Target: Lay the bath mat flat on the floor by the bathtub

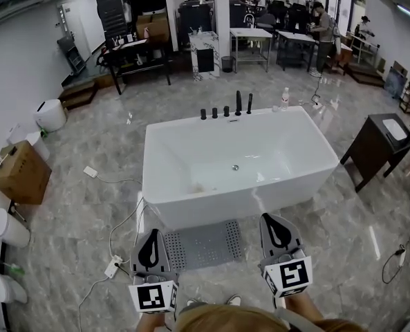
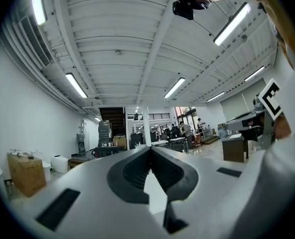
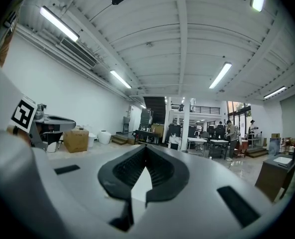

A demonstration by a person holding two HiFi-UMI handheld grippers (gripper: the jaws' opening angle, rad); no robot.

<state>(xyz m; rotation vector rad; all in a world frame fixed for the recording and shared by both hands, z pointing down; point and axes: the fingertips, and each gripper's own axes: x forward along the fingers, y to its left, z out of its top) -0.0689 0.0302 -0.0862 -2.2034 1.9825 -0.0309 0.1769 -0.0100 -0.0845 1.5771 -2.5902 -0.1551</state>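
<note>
Both hands are holding their grippers out roughly level, side by side, pointing toward the bathtub (image 1: 191, 185).
- Left gripper (image 1: 152, 235): hovering above the floor off the bathtub's near-left side. Jaws are sitting fully together, tips meeting. Nothing is showing between them, and they aren't touching anything.
- Right gripper (image 1: 269, 220): hovering off the bathtub's near-right side at about the same height. Jaws are together here too, with nothing gripped and no contact.
- Bath mat (image 1: 205, 244): grey and perforated, lying on the floor just beside the bathtub's near wall, long edge running along it. From the head view it's looking flat, with no folds visible. It's showing between the two grippers, and neither gripper is touching it.
- A white cable (image 1: 125, 223) is running across the floor at the bathtub's near-left corner.
</note>
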